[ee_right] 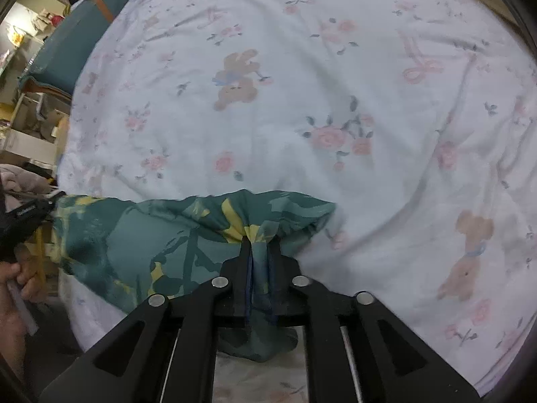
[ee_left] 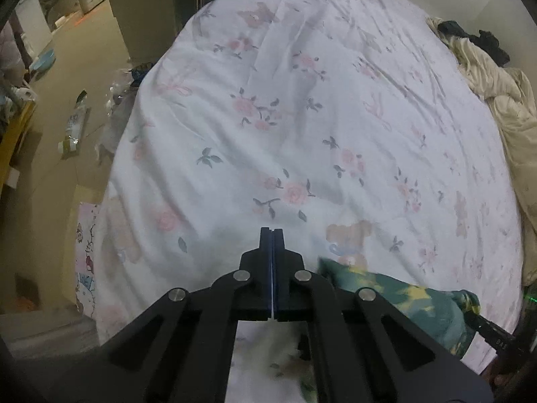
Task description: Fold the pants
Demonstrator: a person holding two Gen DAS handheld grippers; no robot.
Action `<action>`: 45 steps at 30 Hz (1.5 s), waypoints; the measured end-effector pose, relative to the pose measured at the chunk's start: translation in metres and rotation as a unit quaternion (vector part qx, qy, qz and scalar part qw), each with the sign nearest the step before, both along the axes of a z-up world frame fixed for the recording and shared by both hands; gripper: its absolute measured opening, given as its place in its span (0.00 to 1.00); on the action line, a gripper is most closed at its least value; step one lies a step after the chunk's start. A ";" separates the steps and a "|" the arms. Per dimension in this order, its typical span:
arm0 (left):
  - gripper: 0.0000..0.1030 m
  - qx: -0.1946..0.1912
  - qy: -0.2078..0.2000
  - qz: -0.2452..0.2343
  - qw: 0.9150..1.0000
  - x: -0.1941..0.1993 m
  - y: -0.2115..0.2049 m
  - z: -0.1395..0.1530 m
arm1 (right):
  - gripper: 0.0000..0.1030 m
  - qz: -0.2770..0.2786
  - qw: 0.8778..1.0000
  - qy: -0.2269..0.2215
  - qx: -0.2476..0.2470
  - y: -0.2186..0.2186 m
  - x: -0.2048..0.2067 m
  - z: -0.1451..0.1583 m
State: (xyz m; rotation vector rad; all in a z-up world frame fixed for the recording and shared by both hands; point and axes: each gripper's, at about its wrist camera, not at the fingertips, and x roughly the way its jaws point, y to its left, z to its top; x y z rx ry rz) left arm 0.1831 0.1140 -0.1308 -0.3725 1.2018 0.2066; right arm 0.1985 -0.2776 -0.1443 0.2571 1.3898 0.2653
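The right tongs (ee_right: 261, 235) were clamped on a bunched edge of the pants (ee_right: 141, 238), with teal cloth pinched between the two fingers. The rest of the pants lay spread on the bed (ee_right: 302, 117), to the left of these tongs. The left tongs (ee_left: 272, 235) were pressed together with nothing visible between them, and the pants (ee_left: 402, 294) lay just to their right, apart from the tips. In the right wrist view a hand (ee_right: 23, 275) showed at the far left, beyond the cloth. To do this step well, I think the left tongs had to take a matching edge first, so that both could lift and lay the cloth evenly, without wrinkles. A blue bowl (ee_left: 43, 58) stood on the floor far to the left; I could not tell its contents.
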 end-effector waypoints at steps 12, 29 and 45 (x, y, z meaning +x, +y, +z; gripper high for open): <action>0.28 0.005 0.025 -0.230 0.973 -0.035 -0.112 -0.016 | 0.36 0.114 0.991 -0.060 0.028 0.057 -0.014 0.023; 0.99 0.013 0.007 -0.064 0.998 -0.052 -0.030 0.011 | 0.85 -0.071 0.995 -0.034 0.059 -0.028 -0.012 0.022; 0.30 -0.148 0.063 -0.158 0.974 -0.039 -0.087 -0.033 | 0.49 0.036 0.992 0.044 0.110 0.037 -0.016 -0.023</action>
